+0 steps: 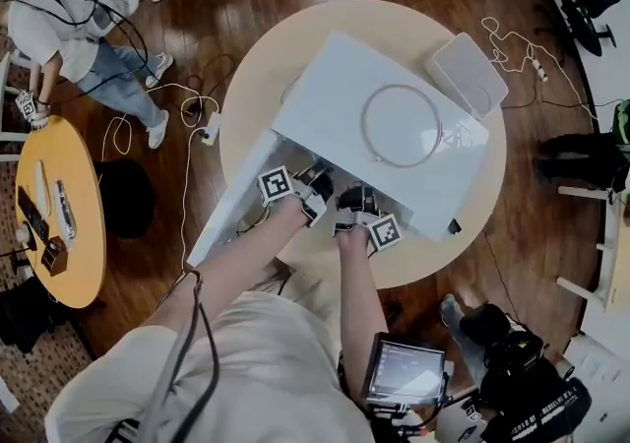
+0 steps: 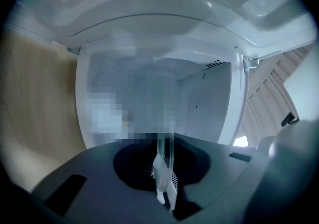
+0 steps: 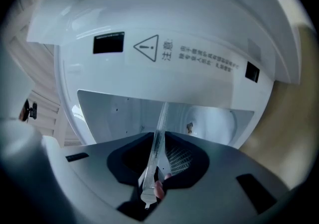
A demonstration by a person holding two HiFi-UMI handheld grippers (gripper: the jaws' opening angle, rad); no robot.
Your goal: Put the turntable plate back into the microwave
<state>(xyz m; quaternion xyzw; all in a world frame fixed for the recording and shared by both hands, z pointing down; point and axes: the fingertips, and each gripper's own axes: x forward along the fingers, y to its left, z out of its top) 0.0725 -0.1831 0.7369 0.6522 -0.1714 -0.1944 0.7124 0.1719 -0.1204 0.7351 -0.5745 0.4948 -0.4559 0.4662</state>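
Pinching the clear round glass turntable plate (image 3: 160, 128) edge-on in left gripper (image 2: 163, 170) and right gripper (image 3: 153, 178) alike, open white microwave (image 3: 149, 24) cavity dead ahead at twelve o'clock, both hands equally near.

Wears a pale, off-white short-sleeved top (image 1: 246, 372), loose and creased. Has a thin dark strap (image 1: 187, 352) (or a cable, hard to tell which) running down the front of it. Bears dark bodies on the left gripper (image 1: 315, 183) and the right gripper (image 1: 356, 201), each with a white cube (image 1: 276, 183) printed with black square markers. Shows, up close, a matt grey housing (image 2: 75, 178) with a round dark hollow, rectangular slots and fine mesh on the pads (image 3: 179, 159).
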